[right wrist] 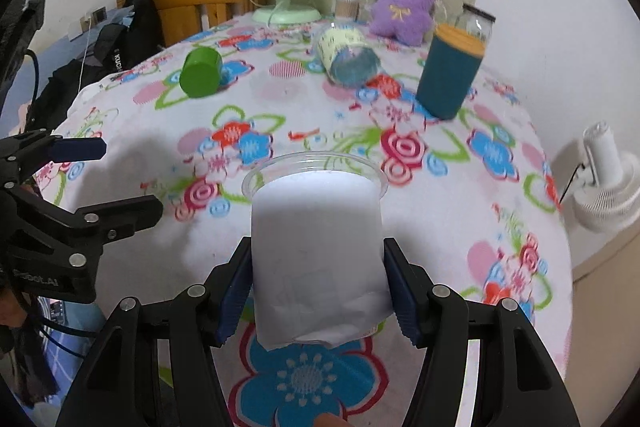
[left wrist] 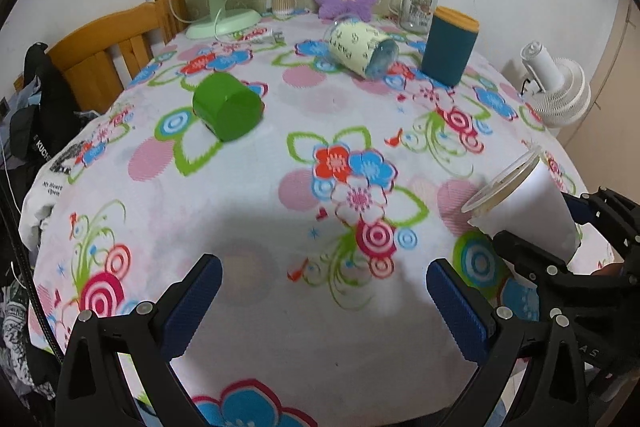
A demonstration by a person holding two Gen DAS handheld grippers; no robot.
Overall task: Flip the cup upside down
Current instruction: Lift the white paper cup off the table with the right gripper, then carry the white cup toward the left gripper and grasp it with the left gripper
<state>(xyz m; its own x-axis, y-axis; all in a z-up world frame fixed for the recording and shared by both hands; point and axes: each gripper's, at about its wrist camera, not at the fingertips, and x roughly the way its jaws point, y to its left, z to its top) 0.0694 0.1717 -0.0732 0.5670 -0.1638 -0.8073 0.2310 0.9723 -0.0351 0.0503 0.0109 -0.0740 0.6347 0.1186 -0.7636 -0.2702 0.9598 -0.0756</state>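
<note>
Gripping a white-sleeved clear cup (right wrist: 316, 247), right gripper (right wrist: 318, 291) tilts it; left gripper (left wrist: 324, 291) fingers released.

Your left gripper (left wrist: 324, 289) is showing black angular plastic arms studded with round silver screw heads, and ribbed blue pads (left wrist: 456, 311) are lining its fingers. Your right gripper (right wrist: 318, 291) is wearing the same black frame, silver screws and blue ribbed pads (right wrist: 402, 291).
</note>
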